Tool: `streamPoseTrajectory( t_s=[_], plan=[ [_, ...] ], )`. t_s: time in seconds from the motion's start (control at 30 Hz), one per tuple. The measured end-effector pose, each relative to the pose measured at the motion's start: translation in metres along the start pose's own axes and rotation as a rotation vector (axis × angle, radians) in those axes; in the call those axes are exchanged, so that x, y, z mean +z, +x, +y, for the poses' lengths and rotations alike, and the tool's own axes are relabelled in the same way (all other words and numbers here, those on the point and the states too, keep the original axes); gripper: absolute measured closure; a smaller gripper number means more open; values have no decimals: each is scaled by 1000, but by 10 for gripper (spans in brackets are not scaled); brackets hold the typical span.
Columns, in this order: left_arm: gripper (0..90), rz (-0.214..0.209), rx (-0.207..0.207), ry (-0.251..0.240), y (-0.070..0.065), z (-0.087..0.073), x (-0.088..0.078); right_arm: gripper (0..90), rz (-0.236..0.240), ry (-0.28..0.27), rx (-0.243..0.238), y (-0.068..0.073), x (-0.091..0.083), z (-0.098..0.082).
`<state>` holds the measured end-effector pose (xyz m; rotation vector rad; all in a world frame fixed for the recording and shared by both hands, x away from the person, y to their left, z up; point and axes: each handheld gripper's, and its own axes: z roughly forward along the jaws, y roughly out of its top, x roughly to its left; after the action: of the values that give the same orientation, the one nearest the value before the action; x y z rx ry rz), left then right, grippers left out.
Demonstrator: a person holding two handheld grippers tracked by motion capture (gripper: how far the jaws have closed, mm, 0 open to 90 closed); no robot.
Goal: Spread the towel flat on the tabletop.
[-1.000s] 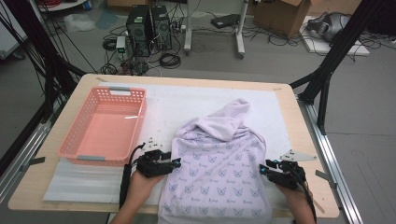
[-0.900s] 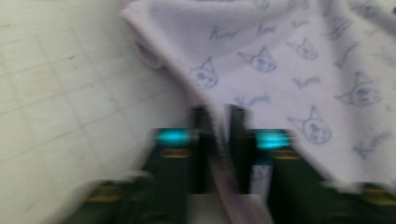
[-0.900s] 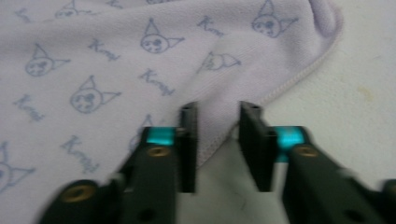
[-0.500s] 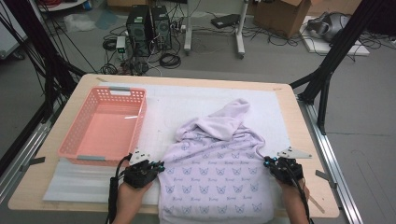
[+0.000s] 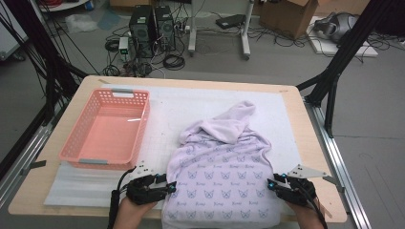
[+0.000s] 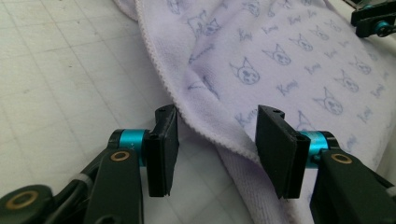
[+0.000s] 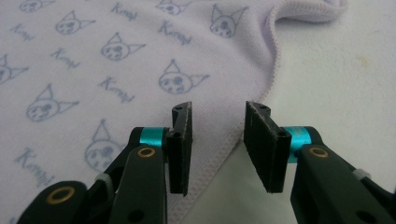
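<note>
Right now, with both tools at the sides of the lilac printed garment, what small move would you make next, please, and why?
Probably close both: the left tool and right tool stand open, each straddling a hemmed side edge of the lilac cat-print fleece garment lying flat on the white mat, so neither holds it yet.

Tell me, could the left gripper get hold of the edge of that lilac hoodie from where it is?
Probably yes: the left gripper stands open with the hoodie's hemmed edge already lying between its jaws, and nothing blocks it.
</note>
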<state>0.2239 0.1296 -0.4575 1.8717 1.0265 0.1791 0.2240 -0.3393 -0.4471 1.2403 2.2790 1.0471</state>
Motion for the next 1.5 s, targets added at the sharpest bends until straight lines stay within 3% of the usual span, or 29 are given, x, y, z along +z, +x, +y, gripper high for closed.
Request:
streamPoseTrajectory(
  t_s=[0.07, 0.2, 0.33, 0.4, 0.47, 0.5, 0.53, 0.57, 0.6, 0.63, 0.67, 0.77, 0.9, 1.03, 1.13, 1.27, 1.37, 1.47, 1.5],
  plan=[
    [528, 22, 7, 15, -2, 0, -4, 625, -2, 5, -5, 2, -2, -1],
    [587, 115, 39, 26, -1, 0, -9, 625, -1, 8, -19, 4, -6, -4],
    [647, 157, 59, 24, 0, 0, -11, 625, 0, 5, -16, 4, -5, -4],
    [645, 130, 29, 14, 3, 0, -13, 623, 2, 5, -15, 4, -6, -5],
    [611, 67, 11, 19, 4, 0, -12, 618, 14, 3, -11, 4, -6, -5],
    [582, 42, 9, 23, 2, -1, -10, 617, 15, 7, -12, 5, -6, -5],
    [557, 44, 25, 20, 0, -2, -9, 619, 15, 5, -17, 5, -5, -5],
    [592, 56, 46, 26, -2, -2, -8, 638, 12, 6, -16, 6, -5, -4],
    [683, 66, 59, 36, -3, -2, -8, 701, 7, 8, -18, 6, -5, -4],
    [815, 69, 64, 42, -2, -3, -9, 842, 15, 12, -11, 6, -6, -4],
    [860, 63, 54, 48, -1, -3, -11, 862, 30, 16, -11, 6, -7, -4],
    [873, 69, 49, 62, 1, -5, -20, 874, 25, 35, -15, 8, -12, -6],
    [874, 25, 30, 72, 2, -13, -34, 877, 51, 25, -1, 8, -30, -15],
    [852, -18, 38, 51, 0, -18, -46, 872, 74, 34, -13, 15, -45, -23],
    [609, -8, -23, 3, 8, -17, -48, 712, 67, 18, 9, 15, -46, -25],
    [532, -23, -47, -62, 7, -9, -40, 640, 42, -31, 40, 11, -41, -19],
    [487, -26, -29, -36, 3, -3, -23, 600, 11, -30, 28, 12, -31, -12],
    [480, 8, -16, 11, 3, 2, -2, 584, -18, -21, 29, 9, -19, -6],
    [499, 22, -8, 2, 3, 3, 0, 582, -26, -16, 31, 8, -15, -5]
  ],
)
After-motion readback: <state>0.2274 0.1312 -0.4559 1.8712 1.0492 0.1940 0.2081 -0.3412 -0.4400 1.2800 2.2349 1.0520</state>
